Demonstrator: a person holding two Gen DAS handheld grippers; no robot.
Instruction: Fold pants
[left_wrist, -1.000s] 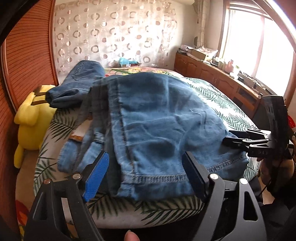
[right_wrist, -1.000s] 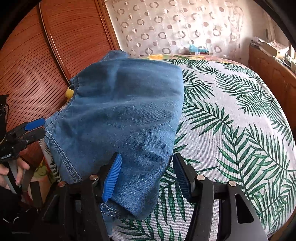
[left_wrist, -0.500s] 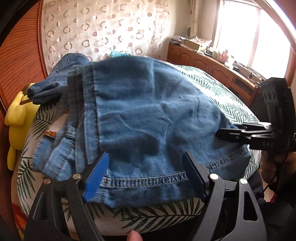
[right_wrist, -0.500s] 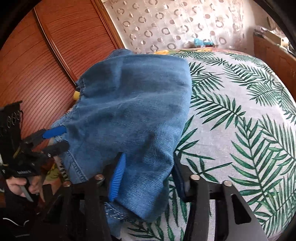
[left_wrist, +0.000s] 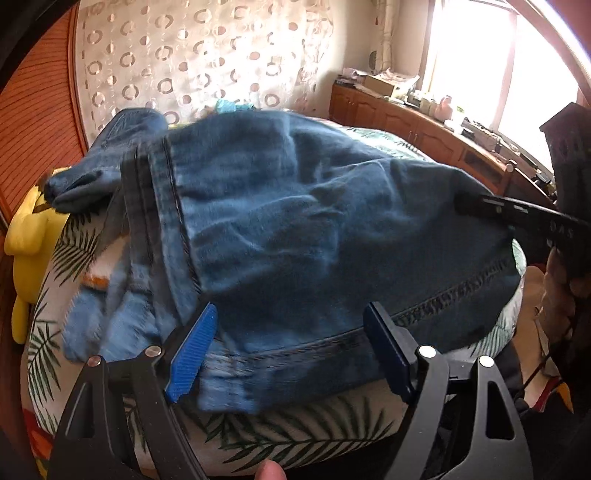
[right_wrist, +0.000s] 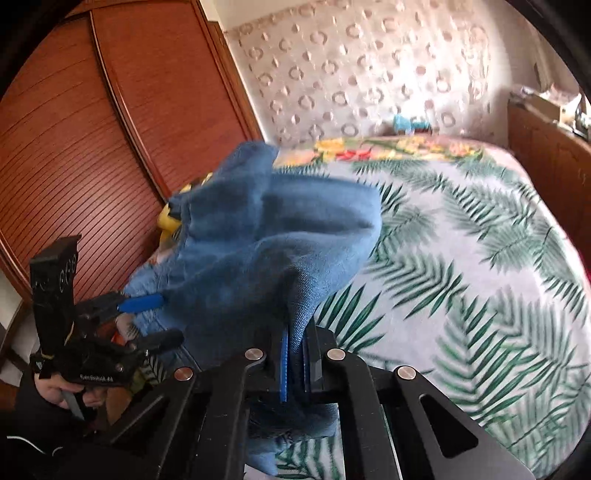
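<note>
While right tongs (right_wrist: 295, 360) pinch jeans (right_wrist: 280, 236), left tongs (left_wrist: 291, 349) gape.

A: Place type? Home bedroom.

B: Evidence?

A: Bed (right_wrist: 461, 258) with a palm-leaf print cover fills the middle. Behind its far end, a curtain (left_wrist: 207, 62) with a ring pattern.

B: What's beside the bed?

A: On one side, ribbed reddish wooden wardrobe doors (right_wrist: 92, 147), with a yellow plush toy (left_wrist: 27, 236) squeezed between them and the bed. On the other side, a low wooden cabinet (left_wrist: 406, 122) cluttered with boxes and small items, under a bright window (left_wrist: 476, 66).

B: Anything non-domestic?

A: No. Lived-in home.
</note>
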